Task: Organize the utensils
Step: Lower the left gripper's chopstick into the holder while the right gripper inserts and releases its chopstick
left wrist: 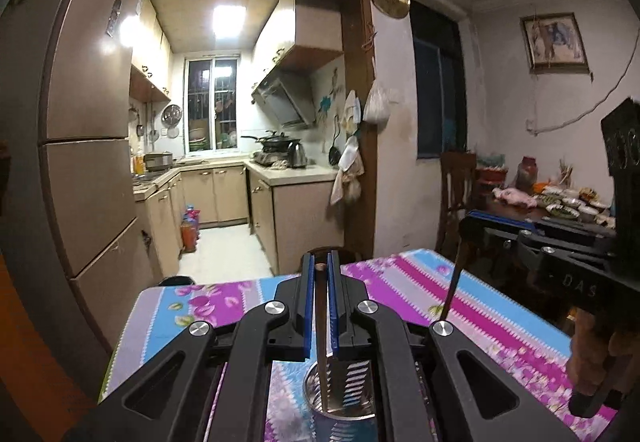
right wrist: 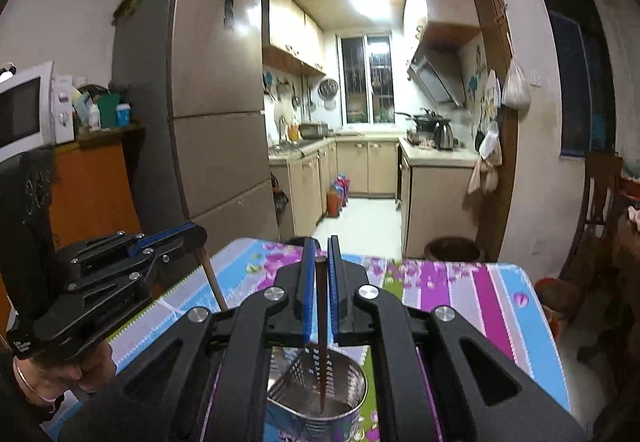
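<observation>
Left tool (left wrist: pixel 320 270) clamped on brown chopstick (left wrist: pixel 321 322); right tool (right wrist: pixel 320 254) clamped on second chopstick (right wrist: pixel 321 326); both tips inside perforated steel utensil holder (right wrist: pixel 352 374) on floral bench (right wrist: pixel 460 282).

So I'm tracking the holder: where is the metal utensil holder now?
The metal utensil holder stands on the floral tablecloth, low centre in both wrist views, beneath both chopsticks.

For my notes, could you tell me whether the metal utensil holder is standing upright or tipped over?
Upright: the metal utensil holder stands on the floral tablecloth with its open mouth facing up, and a chopstick points down into it.
</observation>
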{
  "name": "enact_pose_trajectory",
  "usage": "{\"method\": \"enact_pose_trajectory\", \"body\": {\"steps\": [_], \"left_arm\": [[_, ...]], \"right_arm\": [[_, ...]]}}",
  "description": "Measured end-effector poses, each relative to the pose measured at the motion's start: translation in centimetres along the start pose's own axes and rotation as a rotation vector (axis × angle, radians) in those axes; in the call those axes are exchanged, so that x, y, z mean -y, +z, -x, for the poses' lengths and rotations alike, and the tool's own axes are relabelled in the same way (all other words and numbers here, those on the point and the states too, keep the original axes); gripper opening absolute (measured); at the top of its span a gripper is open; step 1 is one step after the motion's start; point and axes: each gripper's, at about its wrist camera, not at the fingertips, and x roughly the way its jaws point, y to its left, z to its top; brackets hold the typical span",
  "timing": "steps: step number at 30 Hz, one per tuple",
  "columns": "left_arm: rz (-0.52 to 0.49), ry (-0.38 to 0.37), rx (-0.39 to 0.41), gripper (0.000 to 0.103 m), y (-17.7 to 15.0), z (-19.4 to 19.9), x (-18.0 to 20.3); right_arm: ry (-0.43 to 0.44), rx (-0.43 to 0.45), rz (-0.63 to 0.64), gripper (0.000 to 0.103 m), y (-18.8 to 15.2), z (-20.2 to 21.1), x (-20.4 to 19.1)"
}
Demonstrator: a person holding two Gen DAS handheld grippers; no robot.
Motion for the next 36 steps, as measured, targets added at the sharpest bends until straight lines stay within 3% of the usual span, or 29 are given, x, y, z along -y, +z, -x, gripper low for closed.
{"method": "enact_pose_trajectory", "body": {"steps": [8,9,11,12,17,21,24,31,36], "left_arm": [[-0.038,0.058,0.009,0.010,-0.9,1.1,-0.1],[-0.046,0.065,0.022,0.020,-0.5,1.5,0.1],[-0.063,0.110,0.059,0.036,0.2,3.1,0.4],[-0.074,0.140,0.080,0.037,0.4,4.0,0.6],[-0.146,0.307,0.166,0.038,1.3,10.7,2.6],[-0.129,0.372,0.230,0.038,0.5,17.3,4.5],[-0.106,0.398,0.255,0.038,-0.5,20.8,5.5],[-0.072,0.458,0.267,0.038,-2.7,26.7,6.8],[-0.065,0.510,0.290,0.038,-3.4,30.4,7.3]], "right_arm": [[-0.067,-0.008,0.007,0.010,-0.2,1.0,-0.9],[-0.076,0.011,0.007,0.016,0.2,2.0,-0.9],[-0.090,0.035,0.007,0.019,0.8,3.3,-0.7],[-0.098,0.048,0.007,0.019,1.1,4.1,-0.6],[-0.125,0.134,0.001,0.019,1.6,11.0,-0.6],[-0.139,0.161,0.019,0.039,-0.8,16.9,-2.4],[-0.143,0.125,0.041,0.039,-3.7,20.4,-4.2],[-0.139,0.061,0.027,0.039,-7.7,23.2,-6.4],[-0.087,0.054,0.023,0.042,-9.0,24.3,-8.0]]}}
